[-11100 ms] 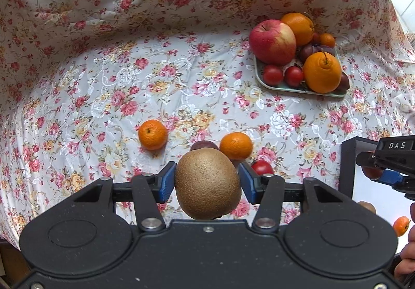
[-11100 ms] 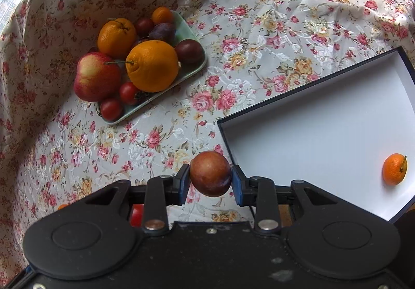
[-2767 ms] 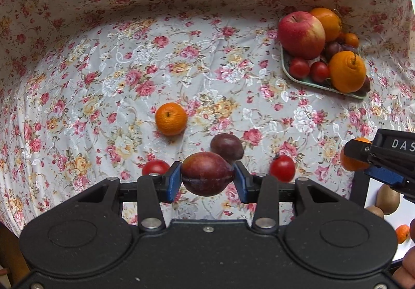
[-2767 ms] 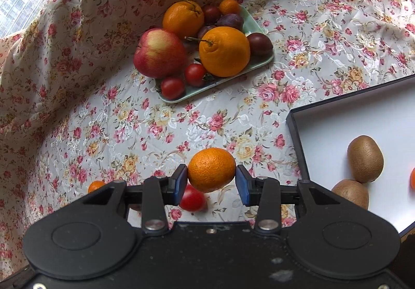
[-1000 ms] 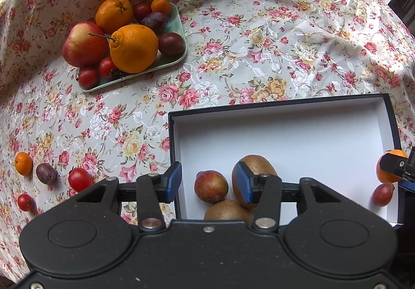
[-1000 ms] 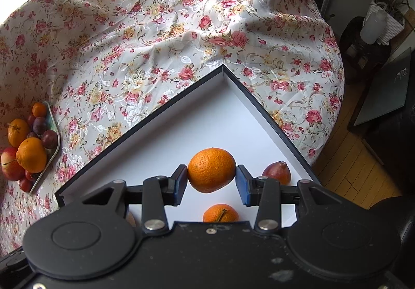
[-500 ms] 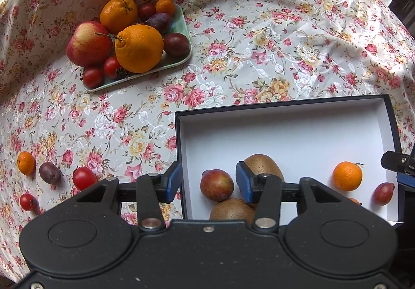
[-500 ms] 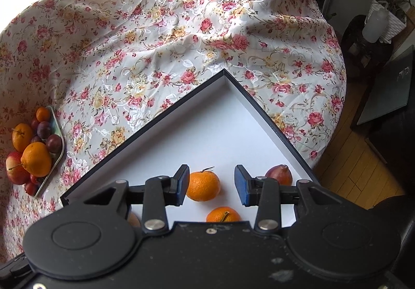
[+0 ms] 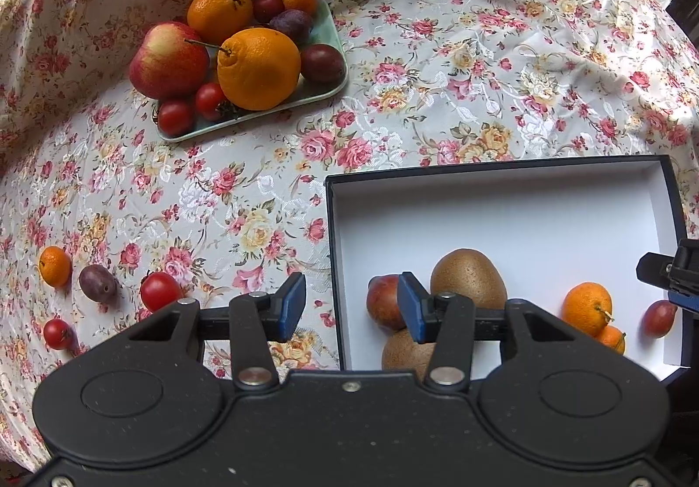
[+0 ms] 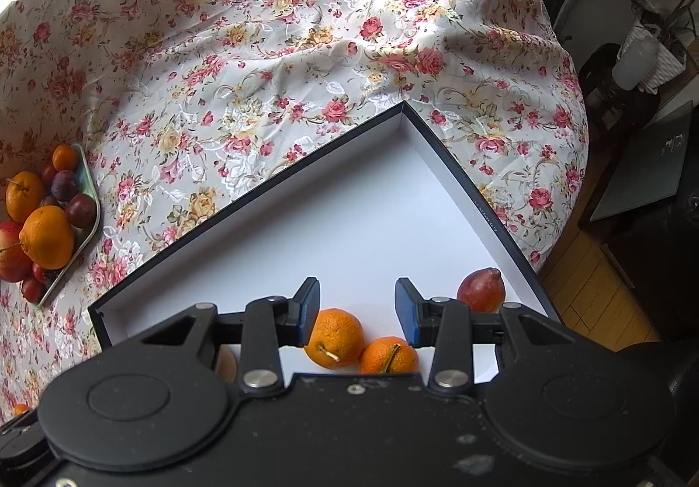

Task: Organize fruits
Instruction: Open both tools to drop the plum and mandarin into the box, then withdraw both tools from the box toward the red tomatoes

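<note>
Your left gripper (image 9: 349, 310) hangs apart and empty at the bottom of its frame over the box's (image 9: 502, 168) left edge, a plum (image 9: 382, 301) and two kiwis (image 9: 467, 277) just behind. Your right gripper (image 10: 356, 307), also apart and empty, hovers above two tangerines (image 10: 336, 336) in the box. Farther off, upper left, the fruit tray (image 9: 336, 50) sits on the counter (image 9: 437, 63).

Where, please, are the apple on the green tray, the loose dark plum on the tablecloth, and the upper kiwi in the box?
apple (image 9: 169, 60), left wrist view, middle of its red side.
dark plum (image 9: 98, 283), left wrist view, centre of its skin.
upper kiwi (image 9: 468, 276), left wrist view, its brown top.
</note>
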### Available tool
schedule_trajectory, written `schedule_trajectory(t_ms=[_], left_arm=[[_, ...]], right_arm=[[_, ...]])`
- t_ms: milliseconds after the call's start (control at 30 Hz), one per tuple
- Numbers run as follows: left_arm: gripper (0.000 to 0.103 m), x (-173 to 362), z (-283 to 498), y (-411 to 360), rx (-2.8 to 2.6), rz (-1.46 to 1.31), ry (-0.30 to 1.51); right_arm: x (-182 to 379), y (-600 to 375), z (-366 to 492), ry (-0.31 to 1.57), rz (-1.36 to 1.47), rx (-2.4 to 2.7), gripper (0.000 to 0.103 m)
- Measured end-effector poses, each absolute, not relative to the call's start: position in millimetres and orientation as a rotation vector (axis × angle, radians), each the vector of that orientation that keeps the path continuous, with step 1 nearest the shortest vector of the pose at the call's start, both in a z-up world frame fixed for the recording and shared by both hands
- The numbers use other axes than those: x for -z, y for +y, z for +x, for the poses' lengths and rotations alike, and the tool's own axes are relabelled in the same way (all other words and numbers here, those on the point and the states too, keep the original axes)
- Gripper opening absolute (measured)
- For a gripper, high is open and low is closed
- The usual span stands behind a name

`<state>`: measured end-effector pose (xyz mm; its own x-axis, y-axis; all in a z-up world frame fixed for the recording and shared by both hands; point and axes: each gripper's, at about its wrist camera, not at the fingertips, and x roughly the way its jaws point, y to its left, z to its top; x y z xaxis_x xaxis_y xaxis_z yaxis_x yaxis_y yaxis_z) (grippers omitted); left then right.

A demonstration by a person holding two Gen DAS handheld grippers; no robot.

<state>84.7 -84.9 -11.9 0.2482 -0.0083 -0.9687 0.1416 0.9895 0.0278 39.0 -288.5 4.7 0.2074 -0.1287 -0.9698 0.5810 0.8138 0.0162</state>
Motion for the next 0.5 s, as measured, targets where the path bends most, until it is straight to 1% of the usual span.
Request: schedule_trajectory(t_ms=[500], left_arm=[[0.055, 4, 91, -35, 0.049, 0.072, 1.309]], right_arm=[[-2, -253, 55, 1.315, 0.368, 0.486, 0.040]])
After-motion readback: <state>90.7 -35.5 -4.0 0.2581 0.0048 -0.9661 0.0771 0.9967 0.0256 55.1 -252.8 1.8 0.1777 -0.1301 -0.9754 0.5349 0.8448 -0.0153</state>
